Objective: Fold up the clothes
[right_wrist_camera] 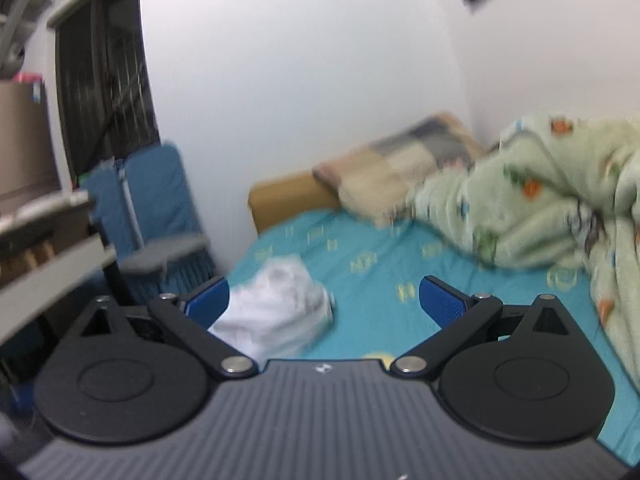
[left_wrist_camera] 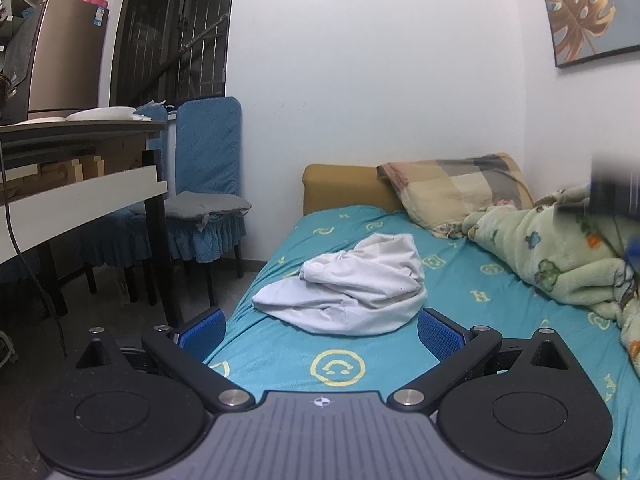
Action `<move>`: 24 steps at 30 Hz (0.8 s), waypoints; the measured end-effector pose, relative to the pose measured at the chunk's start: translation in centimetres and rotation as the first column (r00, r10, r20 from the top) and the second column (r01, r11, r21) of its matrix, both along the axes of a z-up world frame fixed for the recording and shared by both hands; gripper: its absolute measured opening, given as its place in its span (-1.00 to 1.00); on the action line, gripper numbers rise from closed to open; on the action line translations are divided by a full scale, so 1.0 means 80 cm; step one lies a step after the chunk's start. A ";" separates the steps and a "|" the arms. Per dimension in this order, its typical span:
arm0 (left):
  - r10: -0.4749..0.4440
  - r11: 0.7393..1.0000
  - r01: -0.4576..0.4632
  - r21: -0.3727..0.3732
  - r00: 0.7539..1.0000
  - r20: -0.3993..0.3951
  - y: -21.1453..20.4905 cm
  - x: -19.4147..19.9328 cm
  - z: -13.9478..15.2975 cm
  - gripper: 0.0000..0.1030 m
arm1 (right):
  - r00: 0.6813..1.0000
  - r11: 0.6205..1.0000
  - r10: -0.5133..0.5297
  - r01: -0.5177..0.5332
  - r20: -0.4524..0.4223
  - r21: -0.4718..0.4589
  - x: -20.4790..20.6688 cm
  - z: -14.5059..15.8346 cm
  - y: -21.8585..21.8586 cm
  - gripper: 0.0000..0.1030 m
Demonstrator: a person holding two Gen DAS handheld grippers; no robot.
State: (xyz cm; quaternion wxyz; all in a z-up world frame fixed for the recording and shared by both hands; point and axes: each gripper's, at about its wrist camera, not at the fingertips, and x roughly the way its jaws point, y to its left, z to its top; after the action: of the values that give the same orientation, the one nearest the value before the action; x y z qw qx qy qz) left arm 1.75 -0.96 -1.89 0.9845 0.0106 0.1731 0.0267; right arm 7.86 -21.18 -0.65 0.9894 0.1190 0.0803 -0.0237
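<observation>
A crumpled white garment (left_wrist_camera: 352, 288) lies in a heap on the teal bed sheet (left_wrist_camera: 480, 292), near the bed's left edge. My left gripper (left_wrist_camera: 320, 330) hovers just short of it, open, its blue pads (left_wrist_camera: 202, 330) spread wide with nothing between them. In the blurred right wrist view the same white garment (right_wrist_camera: 276, 308) sits low and left, near the left pad. My right gripper (right_wrist_camera: 324, 300) is open too, above the teal sheet (right_wrist_camera: 380, 280), holding nothing. A dark blur of the right gripper (left_wrist_camera: 614, 192) shows at the right edge of the left wrist view.
A pale green printed blanket (left_wrist_camera: 560, 256) is bunched along the bed's right side, with a checked pillow (left_wrist_camera: 456, 190) at the head against a mustard headboard (left_wrist_camera: 340, 188). Left of the bed stand a blue-covered chair (left_wrist_camera: 208, 200) and a table (left_wrist_camera: 80, 184).
</observation>
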 end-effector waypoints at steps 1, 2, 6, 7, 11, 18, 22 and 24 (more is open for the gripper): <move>0.005 1.000 -0.005 0.012 1.000 -0.008 -0.003 0.003 -0.003 1.00 | 0.999 0.999 -0.038 0.040 0.038 -0.030 -0.001 0.015 0.004 1.00; 0.003 1.000 -0.002 0.024 1.000 -0.018 -0.005 0.006 -0.006 1.00 | 0.995 0.996 -0.071 0.076 0.076 -0.055 -0.002 0.029 0.007 1.00; -0.014 0.997 0.018 0.071 0.998 -0.053 -0.015 0.018 -0.019 1.00 | 0.982 0.998 -0.055 0.062 0.183 -0.030 -0.003 0.066 -0.015 1.00; -0.019 0.996 0.024 0.086 0.998 -0.058 -0.018 0.021 -0.022 1.00 | 0.979 0.999 -0.045 0.049 0.197 -0.016 -0.001 0.068 -0.027 1.00; -0.042 0.992 0.053 0.115 0.994 -0.099 -0.036 0.073 -0.035 1.00 | 0.979 0.998 -0.044 0.051 0.200 -0.031 0.005 0.054 -0.067 1.00; -0.079 0.981 0.108 0.159 0.981 -0.175 -0.068 0.171 -0.059 1.00 | 0.999 0.999 -0.033 0.033 0.002 0.009 0.034 -0.009 -0.105 1.00; -0.089 0.977 0.122 0.175 0.978 -0.187 -0.084 0.245 -0.067 0.99 | 0.997 0.998 -0.048 0.050 -0.065 0.033 0.055 -0.034 -0.121 1.00; -0.083 0.978 0.111 0.175 0.983 -0.163 -0.092 0.295 -0.068 0.99 | 0.993 0.996 -0.057 0.063 -0.099 0.057 0.066 -0.046 -0.130 1.00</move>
State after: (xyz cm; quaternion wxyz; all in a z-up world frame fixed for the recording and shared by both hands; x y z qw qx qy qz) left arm 25.35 -8.33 -7.32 0.9630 0.1116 0.2452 -0.0065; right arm 13.11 -31.61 -4.30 0.9791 0.1497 0.1255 -0.0566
